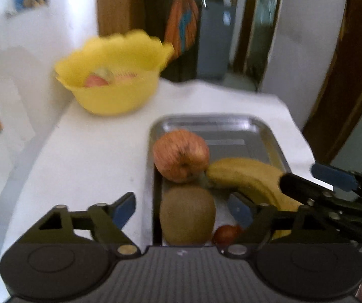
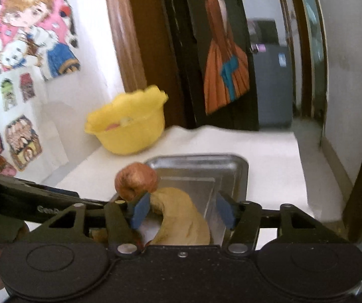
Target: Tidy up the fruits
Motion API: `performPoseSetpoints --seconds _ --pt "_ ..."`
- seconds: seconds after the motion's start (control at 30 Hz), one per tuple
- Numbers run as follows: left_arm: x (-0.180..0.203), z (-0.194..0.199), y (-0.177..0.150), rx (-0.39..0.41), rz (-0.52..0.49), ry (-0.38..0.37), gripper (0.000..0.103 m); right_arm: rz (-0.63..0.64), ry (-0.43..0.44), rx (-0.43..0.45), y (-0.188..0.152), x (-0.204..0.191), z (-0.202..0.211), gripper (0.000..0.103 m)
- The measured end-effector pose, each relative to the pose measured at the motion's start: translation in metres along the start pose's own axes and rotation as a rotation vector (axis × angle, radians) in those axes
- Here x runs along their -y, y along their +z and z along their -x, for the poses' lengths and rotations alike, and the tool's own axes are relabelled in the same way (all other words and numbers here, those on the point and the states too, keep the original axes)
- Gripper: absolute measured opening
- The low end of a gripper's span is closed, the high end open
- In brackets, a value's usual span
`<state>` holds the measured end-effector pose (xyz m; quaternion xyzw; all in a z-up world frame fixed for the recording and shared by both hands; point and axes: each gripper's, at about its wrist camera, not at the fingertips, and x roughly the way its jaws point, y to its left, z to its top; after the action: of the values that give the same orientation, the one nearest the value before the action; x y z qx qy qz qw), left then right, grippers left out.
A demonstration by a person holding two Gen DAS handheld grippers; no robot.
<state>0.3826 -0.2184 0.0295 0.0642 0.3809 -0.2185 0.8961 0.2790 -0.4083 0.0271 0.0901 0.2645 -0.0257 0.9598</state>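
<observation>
Steel tray (image 1: 269,136) crowds banana (image 1: 246,176), apple (image 1: 181,155), kiwi (image 1: 187,217). Both grippers, left (image 1: 182,208) and right (image 2: 181,209), gape empty. Closing on the curved banana could nudge the touching apple or let it slip.

Tray (image 1: 269,136): 1 apple (image 1: 181,155), 1 banana (image 1: 246,176), 1 kiwi (image 1: 187,217); 1 bowl (image 1: 112,96).

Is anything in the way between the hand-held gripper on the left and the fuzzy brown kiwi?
Nothing visible. The left hand-held gripper is open, and the kiwi lies right between its fingers in the metal tray. The apple sits just behind the kiwi, and a small red fruit lies beside it, not in front.
</observation>
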Motion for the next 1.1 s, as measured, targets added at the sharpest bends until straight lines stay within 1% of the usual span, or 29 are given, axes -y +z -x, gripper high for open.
performPoseSetpoints --seconds 0.03,0.07,0.1,0.13,0.17,0.3,0.33,0.43,0.5,0.63,0.7,0.77,0.93,1.03,1.1 --pt "0.000 0.005 -0.003 0.035 0.001 0.017 0.087 0.009 0.009 0.028 -0.001 0.001 0.005 0.066" --pt "-0.001 0.011 -0.008 0.073 0.006 0.034 0.090 0.015 0.015 0.052 -0.003 0.002 0.010 0.071" --pt "-0.002 0.017 -0.015 0.113 0.013 0.053 0.093 0.019 0.022 0.079 -0.006 0.003 0.015 0.073" --pt "-0.002 0.022 -0.020 0.143 0.020 0.065 0.098 0.019 0.022 0.102 -0.009 0.004 0.020 0.080" --pt "-0.002 0.025 -0.026 0.169 0.028 0.077 0.100 0.014 0.015 0.118 -0.011 0.006 0.024 0.087" --pt "0.003 0.033 -0.044 0.249 0.016 0.116 0.101 0.007 0.004 0.171 -0.025 0.010 0.037 0.094" --pt "0.003 0.036 -0.048 0.268 0.015 0.122 0.102 0.016 0.000 0.180 -0.028 0.009 0.040 0.099" --pt "0.002 0.045 -0.055 0.319 0.026 0.147 0.102 0.033 -0.008 0.197 -0.036 0.007 0.048 0.102" --pt "0.001 0.054 -0.060 0.351 0.036 0.149 0.102 0.047 -0.006 0.221 -0.041 0.004 0.058 0.102" --pt "0.003 0.078 -0.072 0.393 0.021 0.139 0.102 0.064 -0.046 0.250 -0.045 -0.007 0.079 0.102" --pt "0.003 0.094 -0.078 0.415 0.029 0.134 0.102 0.068 -0.048 0.262 -0.045 -0.014 0.095 0.102" --pt "0.001 0.115 -0.087 0.429 0.047 0.131 0.102 0.075 -0.043 0.260 -0.045 -0.022 0.110 0.102" --pt "-0.004 0.164 -0.116 0.462 0.070 0.152 0.102 0.124 -0.022 0.274 -0.050 -0.050 0.156 0.102" --pt "-0.007 0.187 -0.134 0.476 0.094 0.155 0.102 0.139 -0.034 0.283 -0.061 -0.065 0.182 0.102" --pt "-0.008 0.198 -0.145 0.462 0.111 0.174 0.102 0.134 -0.044 0.285 -0.071 -0.074 0.199 0.102"
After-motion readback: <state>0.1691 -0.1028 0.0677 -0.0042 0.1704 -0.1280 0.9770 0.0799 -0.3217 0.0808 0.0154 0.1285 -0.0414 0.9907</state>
